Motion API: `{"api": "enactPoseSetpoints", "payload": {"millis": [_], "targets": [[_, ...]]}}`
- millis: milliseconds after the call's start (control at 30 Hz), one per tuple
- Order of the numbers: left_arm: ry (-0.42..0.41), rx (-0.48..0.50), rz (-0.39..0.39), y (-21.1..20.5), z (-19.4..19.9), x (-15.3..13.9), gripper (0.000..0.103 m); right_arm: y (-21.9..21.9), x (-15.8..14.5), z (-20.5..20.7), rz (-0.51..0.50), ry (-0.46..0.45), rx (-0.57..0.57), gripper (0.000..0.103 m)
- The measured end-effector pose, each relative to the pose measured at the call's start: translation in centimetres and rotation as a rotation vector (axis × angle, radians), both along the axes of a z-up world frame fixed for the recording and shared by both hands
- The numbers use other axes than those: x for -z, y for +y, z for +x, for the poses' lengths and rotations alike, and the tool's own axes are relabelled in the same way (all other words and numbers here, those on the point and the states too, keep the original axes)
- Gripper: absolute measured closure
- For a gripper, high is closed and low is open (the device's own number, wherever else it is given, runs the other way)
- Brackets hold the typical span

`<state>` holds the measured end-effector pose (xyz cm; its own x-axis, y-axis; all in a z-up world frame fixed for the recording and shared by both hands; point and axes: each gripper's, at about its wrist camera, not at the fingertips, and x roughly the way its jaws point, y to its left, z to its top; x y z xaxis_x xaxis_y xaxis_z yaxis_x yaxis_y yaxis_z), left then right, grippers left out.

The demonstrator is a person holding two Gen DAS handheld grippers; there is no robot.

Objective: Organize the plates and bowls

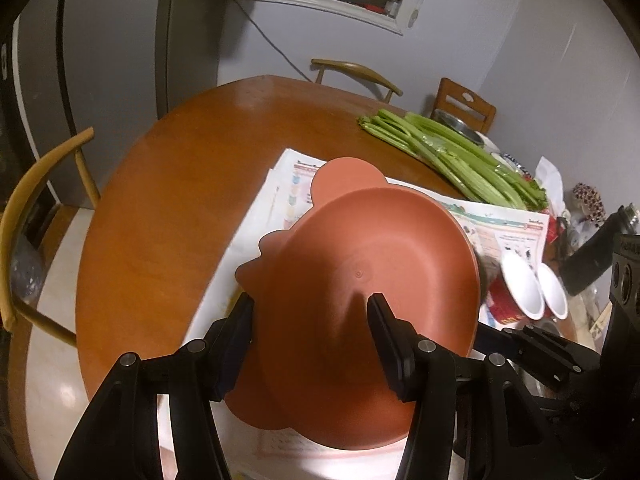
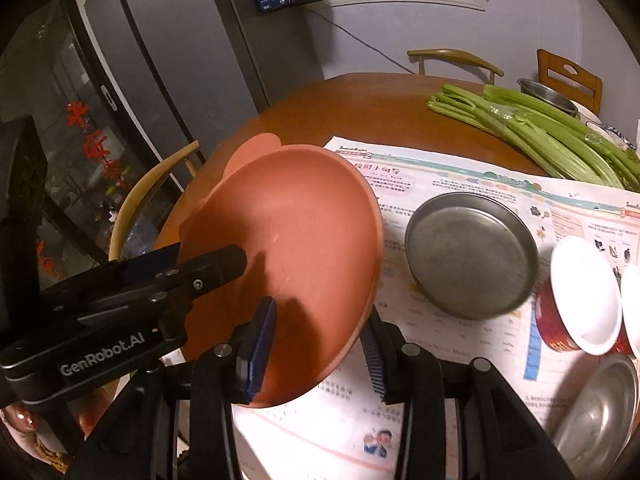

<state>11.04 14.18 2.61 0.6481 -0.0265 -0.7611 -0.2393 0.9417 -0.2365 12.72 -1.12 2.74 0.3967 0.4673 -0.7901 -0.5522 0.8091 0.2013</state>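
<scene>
Left gripper [image 1: 312, 308]: fingers straddle the near rim of the terracotta plate [image 1: 360, 280], one finger outside the rim at left, the other lying over the plate's inner face. Jaws stand wide. Whether they actually pinch the rim cannot be told from the left wrist view. In the right wrist view this same gripper [image 2: 208, 260] enters from the left, one finger flat on the plate's inner surface, a second finger behind the rim. It looks like a grip on the edge, but contact at the back is hidden.

Right gripper [image 2: 320, 340]: one blue-padded finger rests inside the plate, the other sits outside its lower right edge. Rim lies between the pads. Jaws fairly wide, clamping not confirmed.

Terracotta plate [image 2: 288, 248]: tilted up off the table, inner face toward both cameras, lobed ear-like tabs at its far edge. It sits above the newspaper [image 2: 460, 184].

Just right of the plate: grey metal dish [image 2: 472, 256], flat on the newspaper. Further right: two red bowls with white insides [image 2: 584, 296], tipped on their sides, touching. Near right corner: shiny steel bowl [image 2: 600, 408].

Far side of the wooden table [image 1: 192, 184]: celery bunch [image 1: 452, 152], with another metal bowl [image 2: 548, 96] behind it. Chairs [image 1: 44, 184] ring the table.
</scene>
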Motion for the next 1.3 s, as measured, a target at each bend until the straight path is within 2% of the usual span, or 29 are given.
{"api": "enactPoseSetpoints", "payload": {"millis": [367, 733, 867, 1300], "targets": [[0.046, 0.012, 0.023, 0.7, 2.1, 2.1, 0.045, 1.5, 1.8, 1.0, -0.042, 0.013, 0.015, 0.061], [0.065, 0.004, 0.077, 0.5, 2.5, 3.4, 0.045, 2.5, 3.4, 0.5, -0.086, 0.011, 0.011, 0.061], [0.068, -0.003, 0.082, 0.6, 2.5, 3.9, 0.045, 2.9, 3.6, 0.5, -0.117, -0.019, 0.012, 0.061], [0.068, -0.017, 0.1, 0.9, 2.5, 4.5, 0.045, 2.7, 3.8, 0.9, -0.135, -0.027, 0.015, 0.061]]}}
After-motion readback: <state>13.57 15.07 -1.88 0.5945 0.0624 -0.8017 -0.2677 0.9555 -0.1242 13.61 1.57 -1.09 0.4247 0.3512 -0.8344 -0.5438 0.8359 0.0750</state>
